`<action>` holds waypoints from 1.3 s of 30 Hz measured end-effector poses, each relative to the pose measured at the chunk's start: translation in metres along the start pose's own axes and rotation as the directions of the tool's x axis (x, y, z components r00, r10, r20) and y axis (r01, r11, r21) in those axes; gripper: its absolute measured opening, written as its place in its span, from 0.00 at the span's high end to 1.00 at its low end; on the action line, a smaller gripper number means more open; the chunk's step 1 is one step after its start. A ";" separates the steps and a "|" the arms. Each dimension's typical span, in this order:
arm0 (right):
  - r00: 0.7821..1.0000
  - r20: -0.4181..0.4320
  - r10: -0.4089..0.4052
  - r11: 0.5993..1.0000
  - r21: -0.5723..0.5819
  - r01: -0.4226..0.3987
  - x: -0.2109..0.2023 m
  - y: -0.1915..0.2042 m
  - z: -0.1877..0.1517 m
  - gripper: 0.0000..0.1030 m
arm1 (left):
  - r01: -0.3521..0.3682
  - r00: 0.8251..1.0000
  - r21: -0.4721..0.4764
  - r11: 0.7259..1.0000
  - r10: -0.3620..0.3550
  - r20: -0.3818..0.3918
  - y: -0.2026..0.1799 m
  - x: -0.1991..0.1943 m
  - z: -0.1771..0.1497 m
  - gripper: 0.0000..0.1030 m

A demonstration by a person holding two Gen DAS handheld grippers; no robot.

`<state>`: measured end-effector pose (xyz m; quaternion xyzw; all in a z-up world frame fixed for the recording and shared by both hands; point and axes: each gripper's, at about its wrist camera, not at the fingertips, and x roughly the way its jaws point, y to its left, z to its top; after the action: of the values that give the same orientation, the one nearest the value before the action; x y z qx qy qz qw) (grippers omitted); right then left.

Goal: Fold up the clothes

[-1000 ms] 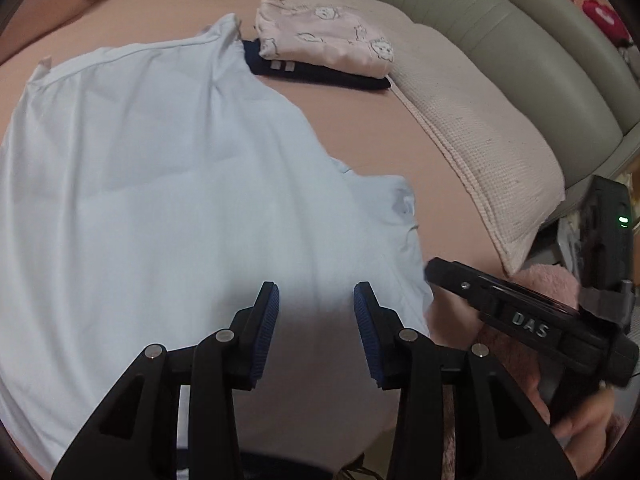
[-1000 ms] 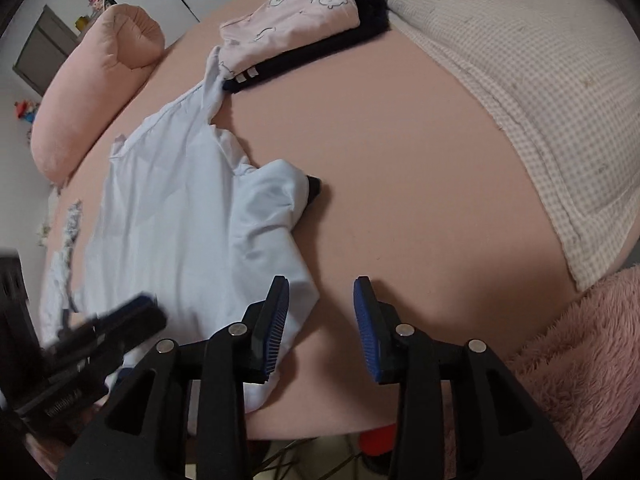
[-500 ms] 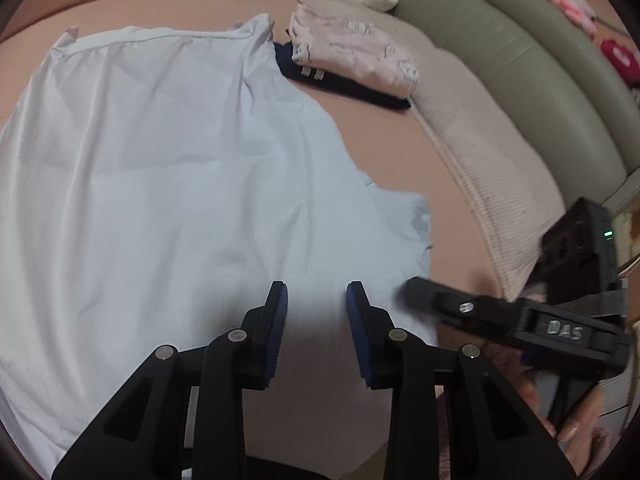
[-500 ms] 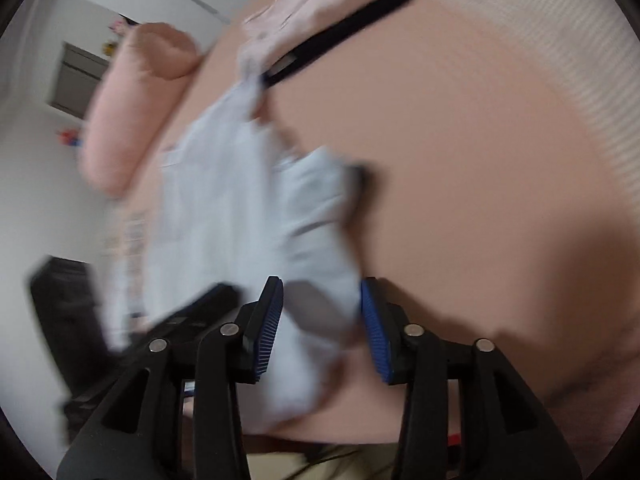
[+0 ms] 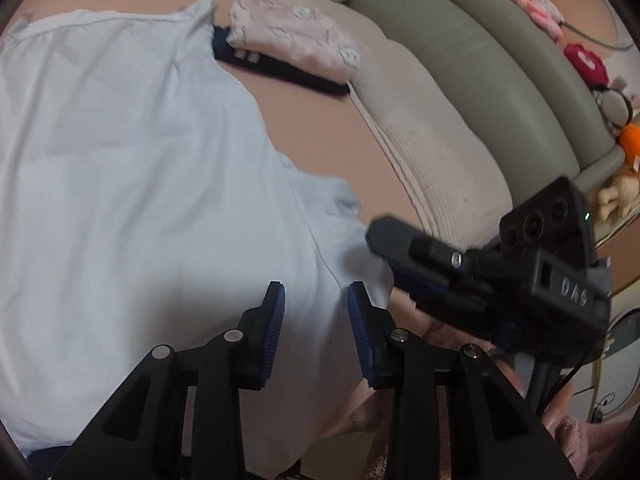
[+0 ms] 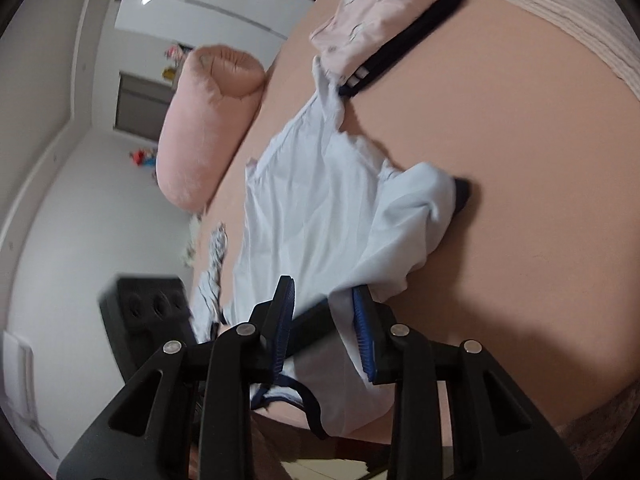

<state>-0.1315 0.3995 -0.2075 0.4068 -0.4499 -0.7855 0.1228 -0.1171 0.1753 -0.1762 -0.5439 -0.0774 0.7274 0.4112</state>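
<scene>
Your left gripper (image 5: 316, 300), jaws just reopened slightly and apart, hovers over the pale blue shirt (image 5: 132, 184) spread on the pink bed (image 5: 320, 136). Your right gripper (image 6: 323, 300), jaws narrowing but not pinching, straddles the shirt's near edge. Bare mattress lies open to the right; folded clothes (image 5: 292, 40) sit at the far hem.

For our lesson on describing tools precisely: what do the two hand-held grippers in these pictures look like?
Each hand-held gripper, left and right, is black plastic with two angular fingers, silver screw heads and ribbed blue pads. The left wrist view shows the right one side-on: a boxy black body marked "DAS", round sockets, a small green light and a thin black cable. A fuzzy pink sleeve shows below it.
</scene>
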 end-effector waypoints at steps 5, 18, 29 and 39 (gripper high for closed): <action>0.997 0.035 -0.064 0.998 0.011 0.064 -0.014 -0.004 -0.001 0.70 | -0.143 0.989 0.120 0.982 0.148 -0.027 -0.025 0.026 0.001 0.72; 0.915 -0.010 -0.403 0.904 -0.161 0.396 0.021 0.010 -0.005 0.63 | -0.202 0.979 -0.003 0.979 0.202 -0.031 0.022 -0.013 -0.006 0.88; 0.997 -0.006 -0.079 0.994 -0.076 0.078 0.017 0.025 0.002 0.63 | -0.100 0.995 0.107 0.989 0.098 0.025 -0.006 -0.018 0.004 0.53; 0.959 0.107 -0.261 0.961 -0.061 0.268 -0.020 0.008 0.001 0.62 | -0.194 0.980 -0.001 0.981 0.194 0.045 0.001 0.003 0.032 0.90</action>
<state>-0.1207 0.4063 -0.1904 0.4195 -0.3672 -0.8301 0.0094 -0.1450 0.1878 -0.1662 -0.5317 -0.0318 0.7761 0.3375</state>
